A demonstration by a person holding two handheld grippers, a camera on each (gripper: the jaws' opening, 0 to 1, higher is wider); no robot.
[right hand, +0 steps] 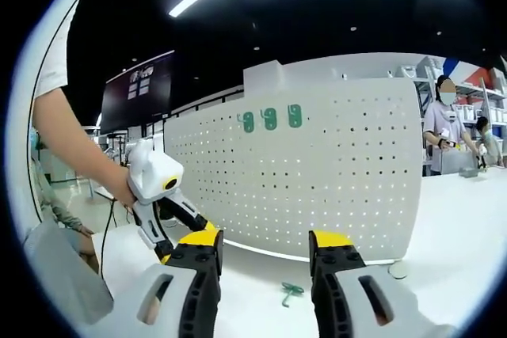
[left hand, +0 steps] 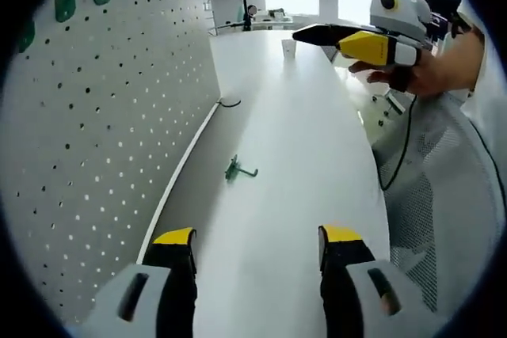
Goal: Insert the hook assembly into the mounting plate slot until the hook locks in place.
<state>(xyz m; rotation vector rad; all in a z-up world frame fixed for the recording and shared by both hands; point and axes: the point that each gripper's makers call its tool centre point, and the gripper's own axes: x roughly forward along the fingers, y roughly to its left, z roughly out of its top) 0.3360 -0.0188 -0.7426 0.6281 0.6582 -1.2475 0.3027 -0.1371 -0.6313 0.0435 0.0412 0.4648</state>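
1. Still the pickup stage: the green hook (left hand: 238,169) lay loose on the white table (left hand: 301,132), near the pegboard (left hand: 95,140).
2. Left gripper (left hand: 257,247) and right gripper (right hand: 265,252) both hung released, empty.
3. Next I reckon: grab it, then aim for a slot.

The pegboard (right hand: 317,172) looked like matt white sheet with many small holes. The table (left hand: 293,140) was smooth and white, with a soft shine. The loose green hook (left hand: 236,169) seemed thin metal wire on a plastic base.
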